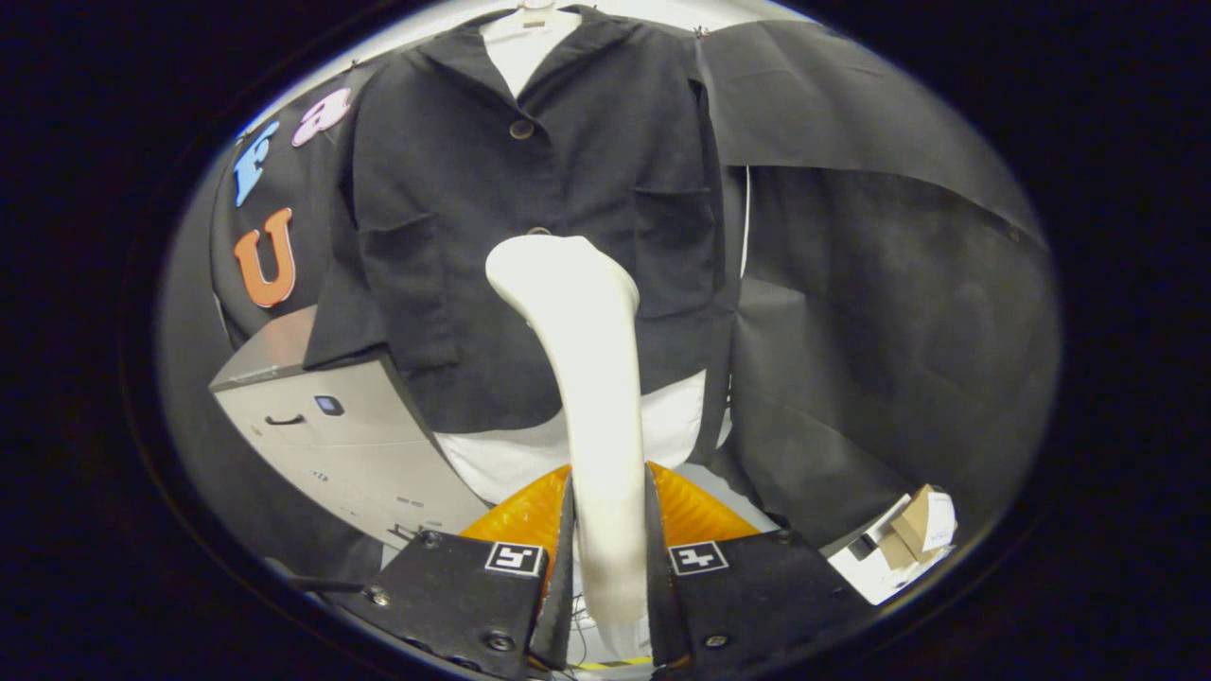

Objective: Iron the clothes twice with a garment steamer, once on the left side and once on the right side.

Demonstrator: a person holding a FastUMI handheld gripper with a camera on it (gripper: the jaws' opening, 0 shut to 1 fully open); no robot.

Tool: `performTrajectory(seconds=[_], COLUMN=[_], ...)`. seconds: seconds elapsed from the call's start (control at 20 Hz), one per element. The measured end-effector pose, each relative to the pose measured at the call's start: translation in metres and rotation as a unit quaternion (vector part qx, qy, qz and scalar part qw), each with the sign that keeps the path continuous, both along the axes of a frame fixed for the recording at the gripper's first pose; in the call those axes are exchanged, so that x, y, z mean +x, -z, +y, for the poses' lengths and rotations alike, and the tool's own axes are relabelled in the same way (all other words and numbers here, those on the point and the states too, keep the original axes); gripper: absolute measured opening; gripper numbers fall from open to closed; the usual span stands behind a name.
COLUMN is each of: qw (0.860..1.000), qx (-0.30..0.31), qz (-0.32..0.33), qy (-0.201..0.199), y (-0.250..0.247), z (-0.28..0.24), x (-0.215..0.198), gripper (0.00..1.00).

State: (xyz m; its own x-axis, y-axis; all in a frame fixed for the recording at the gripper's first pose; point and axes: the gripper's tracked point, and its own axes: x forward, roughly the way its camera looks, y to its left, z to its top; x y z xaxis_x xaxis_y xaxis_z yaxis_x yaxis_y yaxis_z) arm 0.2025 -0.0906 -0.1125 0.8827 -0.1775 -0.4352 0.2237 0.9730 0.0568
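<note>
At the bottom centre, the hand-held gripper (605, 558) is clamped on the steamer (591, 378), both fingers pressing its handle. Its head rises mid-frame before the jacket (454, 208), near the button line. Neither side looks pressed yet; both passes probably remain.
</note>
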Motion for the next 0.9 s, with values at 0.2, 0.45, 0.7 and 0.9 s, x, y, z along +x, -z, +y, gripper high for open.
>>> performTrajectory(seconds=[0.2,0.45,0.7,0.9], qw=[1.0,0.999,0.997,0.996], qx=[-0.011,-0.01,-0.002,-0.006], qz=[-0.016,-0.033,-0.046,-0.04], qy=[-0.015,-0.036,-0.062,-0.085], y=[-0.023,-0.041,-0.049,-0.033], z=[0.03,0.073,0.108,0.131], x=[-0.025,-0.063,-0.103,-0.132], gripper=[0.35,0.35,0.35,0.35])
